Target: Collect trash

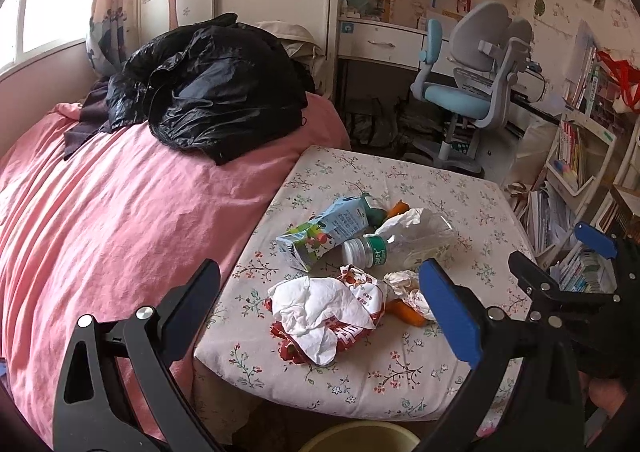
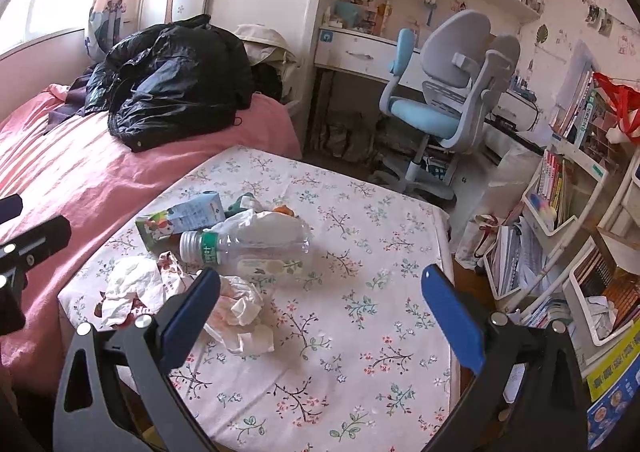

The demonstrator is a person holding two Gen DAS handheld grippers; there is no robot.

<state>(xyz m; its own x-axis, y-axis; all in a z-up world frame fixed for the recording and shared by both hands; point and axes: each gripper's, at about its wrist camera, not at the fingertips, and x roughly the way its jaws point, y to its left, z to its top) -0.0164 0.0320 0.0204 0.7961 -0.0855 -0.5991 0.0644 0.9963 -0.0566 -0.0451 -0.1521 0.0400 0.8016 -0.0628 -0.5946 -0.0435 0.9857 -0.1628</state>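
Trash lies in a heap on a floral-covered table point(image 1: 400, 380) point(image 2: 360, 332). It holds a clear plastic bottle point(image 1: 404, 242) point(image 2: 256, 248), a blue juice carton point(image 1: 328, 230) point(image 2: 184, 217), a crumpled white tissue on a red wrapper point(image 1: 320, 312) point(image 2: 132, 288), more crumpled paper point(image 2: 240, 312) and orange scraps point(image 1: 408, 314). My left gripper point(image 1: 320, 300) is open above the near table edge, with the tissue between its fingers. My right gripper point(image 2: 320, 304) is open and empty over the table, right of the heap; it also shows in the left wrist view point(image 1: 560, 260).
A pink-covered bed point(image 1: 120, 211) with a black jacket point(image 1: 208, 87) adjoins the table's left side. A yellowish bin rim point(image 1: 360, 436) sits below the near table edge. A blue chair point(image 1: 472, 83) and desk stand behind. Bookshelves point(image 2: 560, 191) crowd the right.
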